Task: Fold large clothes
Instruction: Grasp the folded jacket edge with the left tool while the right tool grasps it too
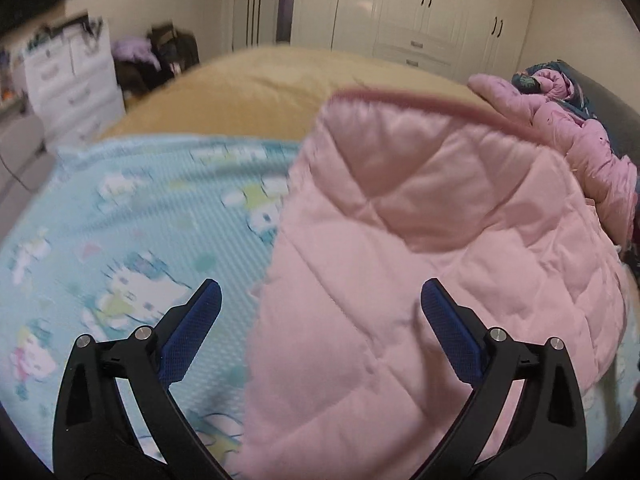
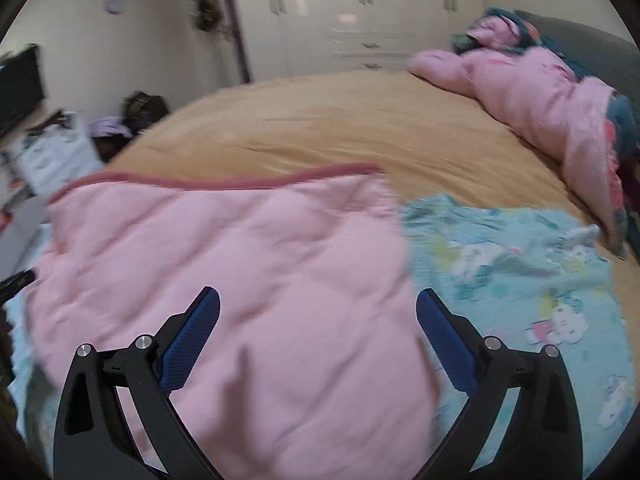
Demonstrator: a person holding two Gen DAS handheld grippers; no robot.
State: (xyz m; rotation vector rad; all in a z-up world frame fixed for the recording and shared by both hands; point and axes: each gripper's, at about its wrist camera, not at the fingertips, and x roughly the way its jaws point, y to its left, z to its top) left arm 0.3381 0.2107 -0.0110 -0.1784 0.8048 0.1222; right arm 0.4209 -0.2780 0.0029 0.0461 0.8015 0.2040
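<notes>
A pink quilted garment with a darker pink trim lies folded on a light blue cartoon-print sheet on the bed. In the left wrist view my left gripper stands open above the garment's left edge, with nothing between its blue pads. In the right wrist view the same pink garment fills the lower left, its trimmed edge at the far side. My right gripper hangs open over the garment's right part, and its pads touch nothing.
A tan bed cover spreads beyond the blue sheet. A crumpled pink and teal jacket lies by the dark headboard at the right. White wardrobes line the back wall, and white drawers stand left.
</notes>
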